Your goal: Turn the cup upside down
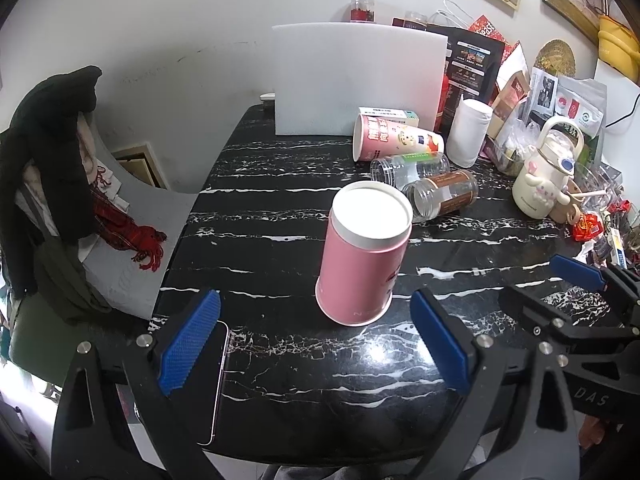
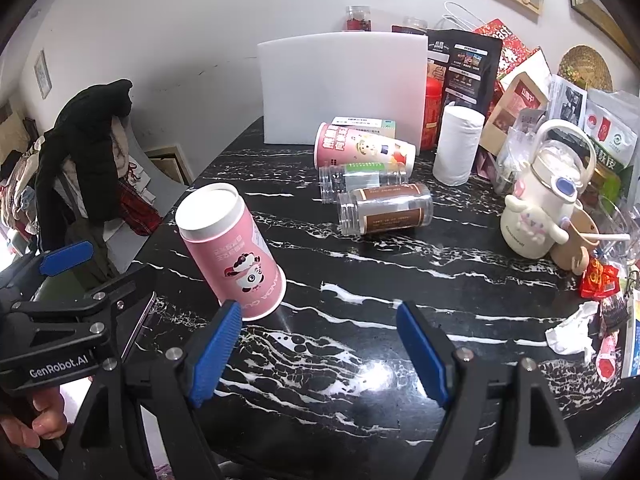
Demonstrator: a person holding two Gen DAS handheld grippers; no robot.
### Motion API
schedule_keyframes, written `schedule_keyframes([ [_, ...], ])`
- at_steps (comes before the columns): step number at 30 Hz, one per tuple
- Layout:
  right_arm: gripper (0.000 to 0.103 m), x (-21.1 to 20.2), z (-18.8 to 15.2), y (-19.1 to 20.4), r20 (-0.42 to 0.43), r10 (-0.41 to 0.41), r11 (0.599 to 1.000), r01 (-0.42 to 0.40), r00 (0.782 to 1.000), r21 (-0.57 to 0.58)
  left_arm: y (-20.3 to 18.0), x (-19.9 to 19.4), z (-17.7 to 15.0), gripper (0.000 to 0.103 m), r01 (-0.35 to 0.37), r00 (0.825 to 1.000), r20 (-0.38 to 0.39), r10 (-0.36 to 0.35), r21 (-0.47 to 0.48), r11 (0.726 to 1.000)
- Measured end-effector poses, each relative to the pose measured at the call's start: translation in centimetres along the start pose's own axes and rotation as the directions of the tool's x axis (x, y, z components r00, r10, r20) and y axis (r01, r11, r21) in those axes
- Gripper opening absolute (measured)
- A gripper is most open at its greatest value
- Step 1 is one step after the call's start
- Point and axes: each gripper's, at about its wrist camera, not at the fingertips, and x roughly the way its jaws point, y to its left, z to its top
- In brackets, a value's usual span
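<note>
A: From the left wrist, why is the left hand-held gripper (image 1: 314, 346) spread wide and holding nothing?
B: To straddle the pink cup (image 1: 366, 256), standing just ahead on the bench (image 1: 280, 216).

A: And the right wrist?
B: The right hand-held gripper (image 2: 320, 350) is equally wide and empty; the cup stands off to its left.
</note>
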Motion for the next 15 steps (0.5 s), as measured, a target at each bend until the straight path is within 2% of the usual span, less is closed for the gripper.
schedule_keyframes([
  [15,0.080,0.36,-0.19,-0.09,-0.015,0.001,1.000,-0.001,1.000,-0.005,0.16,0.73,-0.22,0.096,0.028,0.999,-0.030,-0.028,-0.010,1.000],
])
